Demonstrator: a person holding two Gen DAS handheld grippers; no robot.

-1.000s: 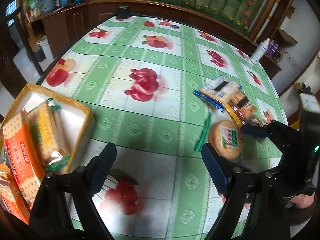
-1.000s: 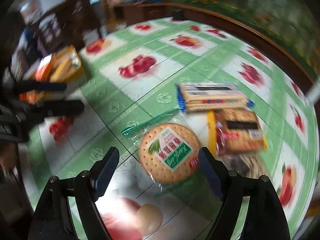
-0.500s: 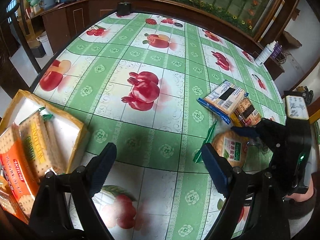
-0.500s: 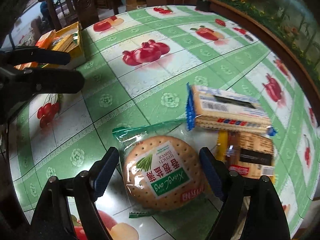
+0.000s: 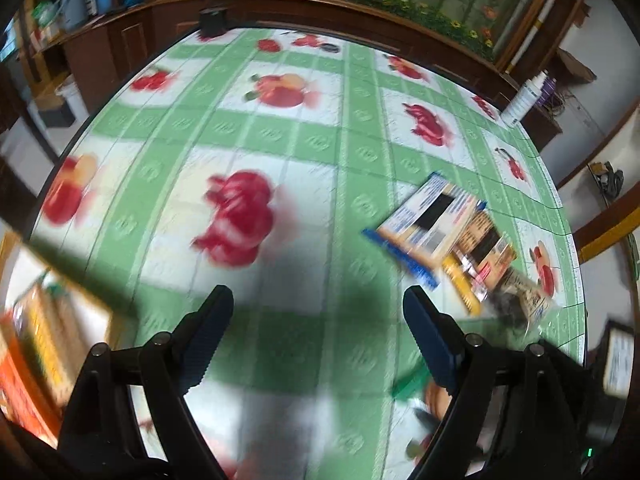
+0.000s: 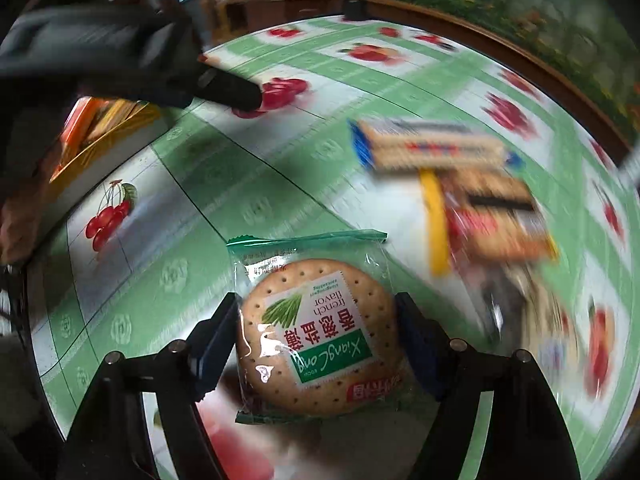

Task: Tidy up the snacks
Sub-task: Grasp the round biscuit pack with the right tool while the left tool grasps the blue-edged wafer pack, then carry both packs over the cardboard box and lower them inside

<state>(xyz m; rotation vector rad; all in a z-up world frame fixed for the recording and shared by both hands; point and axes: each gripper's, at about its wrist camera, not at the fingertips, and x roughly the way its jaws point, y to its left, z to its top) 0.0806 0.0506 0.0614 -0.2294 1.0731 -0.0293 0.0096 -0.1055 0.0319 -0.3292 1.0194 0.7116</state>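
risk: the round cracker pack is thin and slick in its wrapper, so the right gripper, its jaws closing with the pack between them, may crush it or let it slide out. the pack sits square between both pads, right at them, above the fruit-print tablecloth. left gripper gapes wide and empty, yellow snack box at far left.

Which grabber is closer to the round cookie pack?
The right gripper. The round cookie pack sits between its fingers, and its jaws are closing on it. The left gripper is open over bare tablecloth, with the pack off to its right.
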